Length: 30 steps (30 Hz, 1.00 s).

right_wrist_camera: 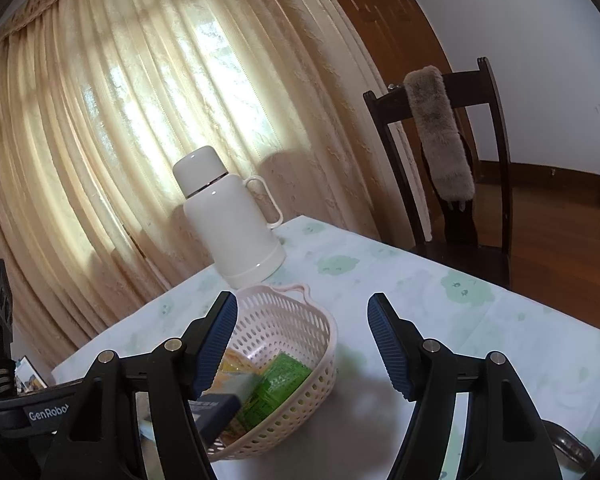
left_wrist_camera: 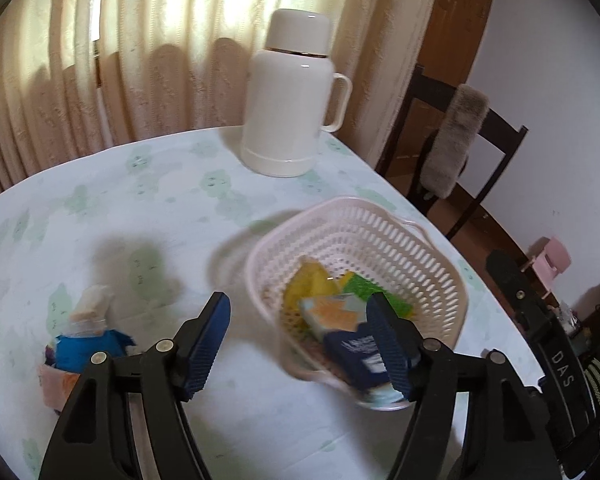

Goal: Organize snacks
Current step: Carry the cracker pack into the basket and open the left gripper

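A pale pink perforated basket (left_wrist_camera: 412, 240) stands on the table and holds a yellow packet (left_wrist_camera: 310, 282), a green packet (left_wrist_camera: 362, 286), an orange-and-blue packet (left_wrist_camera: 332, 314) and a dark blue box (left_wrist_camera: 354, 350). My left gripper (left_wrist_camera: 300, 340) is open and empty, just left of the basket, with its right finger over the basket's near side. A blue-and-white snack packet (left_wrist_camera: 86, 340) lies on the table at the left. In the right wrist view the basket (right_wrist_camera: 300, 320) holds the green packet (right_wrist_camera: 278, 386). My right gripper (right_wrist_camera: 302, 348) is open and empty above the basket's right side.
A white thermos jug (left_wrist_camera: 292, 96) stands at the table's far side, also in the right wrist view (right_wrist_camera: 230, 216). A dark wooden chair (right_wrist_camera: 460, 168) with a grey furry cover stands at the far right edge. Curtains hang behind the table.
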Each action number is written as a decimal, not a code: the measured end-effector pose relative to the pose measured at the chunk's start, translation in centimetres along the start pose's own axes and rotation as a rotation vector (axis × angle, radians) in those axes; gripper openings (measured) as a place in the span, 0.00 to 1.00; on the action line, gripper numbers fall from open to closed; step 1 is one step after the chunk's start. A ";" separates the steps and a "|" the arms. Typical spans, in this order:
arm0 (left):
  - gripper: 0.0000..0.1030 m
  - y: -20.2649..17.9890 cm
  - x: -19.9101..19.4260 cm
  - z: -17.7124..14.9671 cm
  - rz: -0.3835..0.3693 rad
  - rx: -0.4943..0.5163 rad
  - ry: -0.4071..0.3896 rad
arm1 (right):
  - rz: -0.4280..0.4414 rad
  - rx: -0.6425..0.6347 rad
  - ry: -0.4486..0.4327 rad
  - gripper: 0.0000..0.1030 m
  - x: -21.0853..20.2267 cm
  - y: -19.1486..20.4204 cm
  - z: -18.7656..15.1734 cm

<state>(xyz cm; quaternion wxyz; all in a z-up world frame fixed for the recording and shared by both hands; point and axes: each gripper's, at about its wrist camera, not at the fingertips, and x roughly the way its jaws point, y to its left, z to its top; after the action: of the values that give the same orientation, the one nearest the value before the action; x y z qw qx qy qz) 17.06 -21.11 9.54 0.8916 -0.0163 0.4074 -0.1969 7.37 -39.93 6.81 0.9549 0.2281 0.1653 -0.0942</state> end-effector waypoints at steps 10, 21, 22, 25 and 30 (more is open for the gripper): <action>0.71 1.6 -0.8 -1.0 0.022 -0.021 0.005 | 0.038 -0.029 0.014 0.68 0.1 0.7 -0.4; 0.73 -2.3 -1.7 -3.1 -0.078 0.137 0.032 | 0.024 -0.005 0.006 0.70 0.0 0.2 -0.4; 0.74 -2.7 -1.8 -3.3 -0.084 0.158 0.028 | 0.024 -0.005 0.007 0.70 0.0 0.2 -0.4; 0.75 -3.9 -1.5 -3.7 -0.061 0.215 0.014 | 0.026 -0.008 0.006 0.70 0.0 0.2 -0.4; 0.78 -3.3 0.6 -3.2 -0.010 0.182 0.047 | 0.027 -0.008 0.007 0.70 0.0 0.2 -0.4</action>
<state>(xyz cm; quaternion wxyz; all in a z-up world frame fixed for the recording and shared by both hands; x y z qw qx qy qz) 14.02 -23.93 7.59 0.8786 0.0673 0.4086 -0.2379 7.32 -39.57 6.56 0.9563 0.2270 0.1658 -0.0800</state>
